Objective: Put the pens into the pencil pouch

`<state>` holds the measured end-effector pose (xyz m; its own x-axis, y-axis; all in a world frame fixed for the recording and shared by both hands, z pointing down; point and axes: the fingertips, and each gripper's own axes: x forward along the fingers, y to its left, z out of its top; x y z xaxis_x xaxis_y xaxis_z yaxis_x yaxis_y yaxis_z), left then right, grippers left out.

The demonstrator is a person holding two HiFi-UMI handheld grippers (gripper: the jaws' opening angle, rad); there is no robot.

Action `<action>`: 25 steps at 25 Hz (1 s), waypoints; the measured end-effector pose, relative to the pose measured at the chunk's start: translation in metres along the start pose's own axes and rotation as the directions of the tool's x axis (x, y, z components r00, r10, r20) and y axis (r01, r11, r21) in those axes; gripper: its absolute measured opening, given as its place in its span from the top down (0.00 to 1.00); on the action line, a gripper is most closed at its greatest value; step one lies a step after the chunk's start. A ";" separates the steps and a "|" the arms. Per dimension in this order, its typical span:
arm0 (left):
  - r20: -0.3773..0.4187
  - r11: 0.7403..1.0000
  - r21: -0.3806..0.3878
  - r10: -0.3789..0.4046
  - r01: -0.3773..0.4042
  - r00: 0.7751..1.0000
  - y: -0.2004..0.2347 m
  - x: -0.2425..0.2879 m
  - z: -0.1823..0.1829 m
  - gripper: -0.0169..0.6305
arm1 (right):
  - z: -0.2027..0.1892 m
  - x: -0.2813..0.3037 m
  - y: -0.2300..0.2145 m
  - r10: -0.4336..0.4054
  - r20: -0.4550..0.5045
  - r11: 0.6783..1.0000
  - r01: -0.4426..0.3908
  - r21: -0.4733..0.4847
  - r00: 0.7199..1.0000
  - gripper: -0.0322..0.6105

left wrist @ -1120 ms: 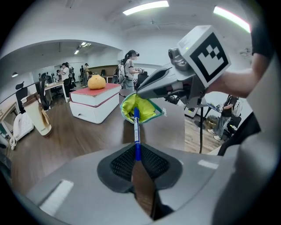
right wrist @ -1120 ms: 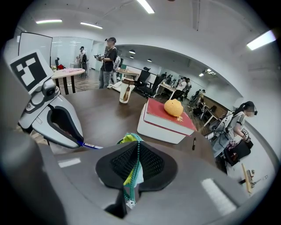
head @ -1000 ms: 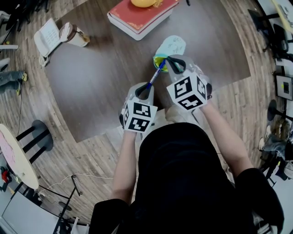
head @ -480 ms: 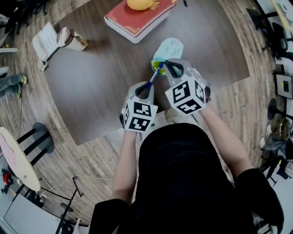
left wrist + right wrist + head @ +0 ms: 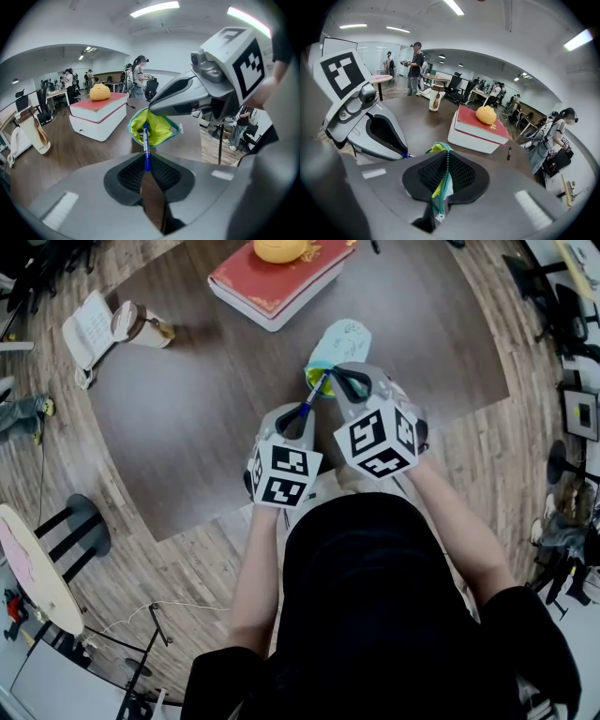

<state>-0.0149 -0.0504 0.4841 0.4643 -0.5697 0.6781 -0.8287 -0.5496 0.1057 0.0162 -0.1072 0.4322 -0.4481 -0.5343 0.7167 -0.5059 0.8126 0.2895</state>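
The left gripper (image 5: 146,165) is pinching a blue pen (image 5: 146,143) between its closed jaws, the pen's far end reaching the open mouth of the pencil pouch (image 5: 159,127) just ahead. The right gripper (image 5: 442,174) is clamping the pouch's zipper edge.

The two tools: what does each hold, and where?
Left tool: blue pen, by its near end. Right tool: pencil pouch, by its zipper edge.

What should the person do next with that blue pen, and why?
Probably slide the left hand-held gripper forward so the blue pen goes deeper into the pencil pouch. That gripper clamps the pen's rear end, with its tip only just at the pouch's yellow-lined mouth, which the right hand-held gripper holds open by the zipper.
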 end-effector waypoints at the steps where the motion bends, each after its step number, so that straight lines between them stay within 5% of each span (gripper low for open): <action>1: 0.003 1.000 0.000 -0.001 0.001 1.000 0.000 0.001 0.001 0.92 | 0.000 0.000 0.000 0.002 0.000 1.000 -0.002 0.000 1.000 0.92; 25: 0.033 1.000 0.024 -0.020 0.019 0.999 -0.002 0.022 0.028 0.92 | -0.001 -0.004 -0.005 0.020 0.012 1.000 -0.020 0.018 1.000 0.92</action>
<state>0.0055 -0.0789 0.4780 0.4907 -0.5785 0.6515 -0.8118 -0.5751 0.1008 0.0216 -0.1088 0.4284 -0.4671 -0.5207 0.7146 -0.5098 0.8189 0.2635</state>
